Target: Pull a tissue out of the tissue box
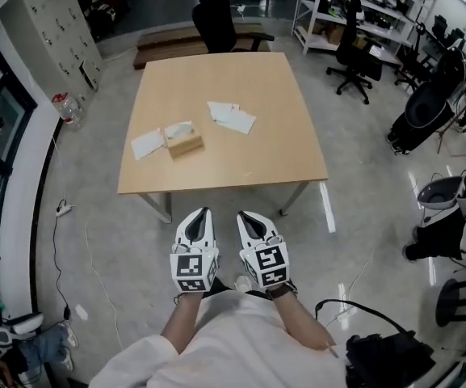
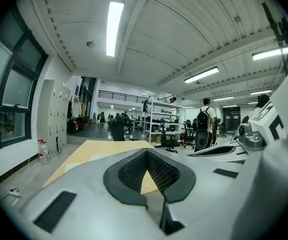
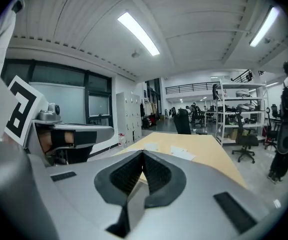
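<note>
A tan tissue box [image 1: 184, 141] with a white tissue [image 1: 178, 129] sticking up from its top stands on the left half of the wooden table [image 1: 249, 160]. Loose tissues lie beside it [image 1: 146, 145] and further back [image 1: 233, 116]. My left gripper [image 1: 203, 212] and right gripper [image 1: 244, 215] are side by side in front of my body, short of the table's near edge and well away from the box. Both are shut with nothing between the jaws. In the left gripper view the shut left gripper [image 2: 146, 152] points over the table [image 2: 91, 151]; in the right gripper view the right gripper [image 3: 143, 154] does too.
A black office chair [image 1: 216, 18] stands at the table's far side. A water bottle [image 1: 69, 109] sits on the floor by the grey lockers [image 1: 55, 23] at left. Shelves [image 1: 354, 6] and more chairs [image 1: 354, 55] fill the right. A cable [image 1: 63, 208] lies on the floor.
</note>
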Tool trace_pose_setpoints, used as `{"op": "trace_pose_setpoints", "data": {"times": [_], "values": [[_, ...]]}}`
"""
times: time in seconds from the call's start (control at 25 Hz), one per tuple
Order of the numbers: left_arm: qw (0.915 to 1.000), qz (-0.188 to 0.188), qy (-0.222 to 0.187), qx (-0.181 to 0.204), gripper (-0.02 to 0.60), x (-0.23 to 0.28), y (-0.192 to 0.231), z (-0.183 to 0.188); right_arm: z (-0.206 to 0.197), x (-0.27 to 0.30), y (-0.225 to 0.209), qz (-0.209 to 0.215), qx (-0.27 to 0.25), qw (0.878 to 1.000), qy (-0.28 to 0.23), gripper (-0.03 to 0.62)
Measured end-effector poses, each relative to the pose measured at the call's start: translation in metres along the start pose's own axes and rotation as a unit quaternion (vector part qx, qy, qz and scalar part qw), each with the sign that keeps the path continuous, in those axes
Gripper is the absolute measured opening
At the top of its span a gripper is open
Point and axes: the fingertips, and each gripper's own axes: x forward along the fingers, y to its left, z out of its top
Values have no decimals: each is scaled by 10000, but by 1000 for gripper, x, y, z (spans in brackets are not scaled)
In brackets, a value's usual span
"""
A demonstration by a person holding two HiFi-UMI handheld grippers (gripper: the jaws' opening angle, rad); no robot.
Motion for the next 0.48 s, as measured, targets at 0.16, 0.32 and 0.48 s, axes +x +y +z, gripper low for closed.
{"op": "trace_pose_setpoints", "data": {"times": [0.16, 0.32, 0.48], "values": [[10000, 80, 46, -12, 0, 30, 16, 2, 21, 36, -17, -52, 99, 9994, -313, -2], [9999, 151, -21, 3, 0, 69, 50, 9, 50, 84, -35, -217, 114, 9974, -678, 0], [9996, 248, -132, -60, 0, 111, 101, 22, 70, 147, -38, -52, 66, 9977, -670, -2]]}}
